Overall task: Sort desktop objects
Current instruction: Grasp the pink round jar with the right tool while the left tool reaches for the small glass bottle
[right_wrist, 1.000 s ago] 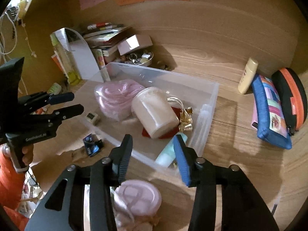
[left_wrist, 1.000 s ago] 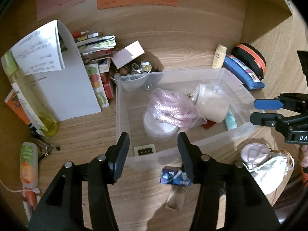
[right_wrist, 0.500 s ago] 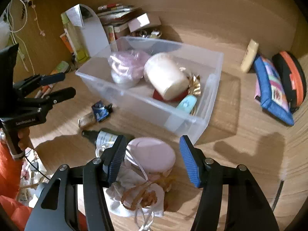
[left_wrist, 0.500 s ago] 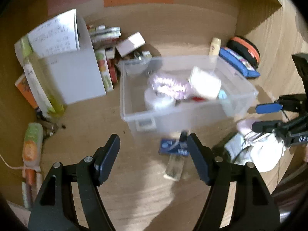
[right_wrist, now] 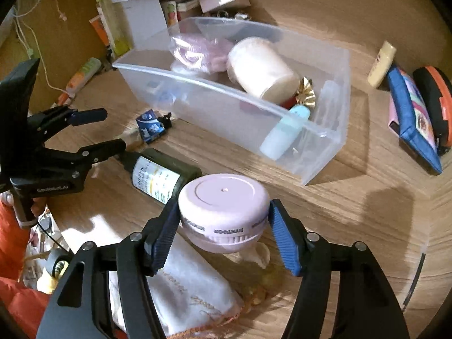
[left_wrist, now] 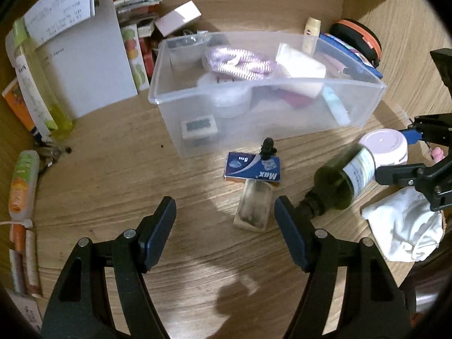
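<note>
Right hand-held gripper (right_wrist: 223, 228) has just been opening – astride the upright pink jar (right_wrist: 223, 200), right pad clear; left hand-held gripper (left_wrist: 224, 219) agape, empty.

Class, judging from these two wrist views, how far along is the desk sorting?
Done: the clear bin already holds a cream jar and a pale blue tube. In hand: the right gripper, jaws just opening, straddles the pink jar. Left: the green bottle and blue box near the open left gripper.

Black grippers (right_wrist: 223, 240), blue pads (right_wrist: 284, 243); sleeve (right_wrist: 11, 237) seemingly orange.
</note>
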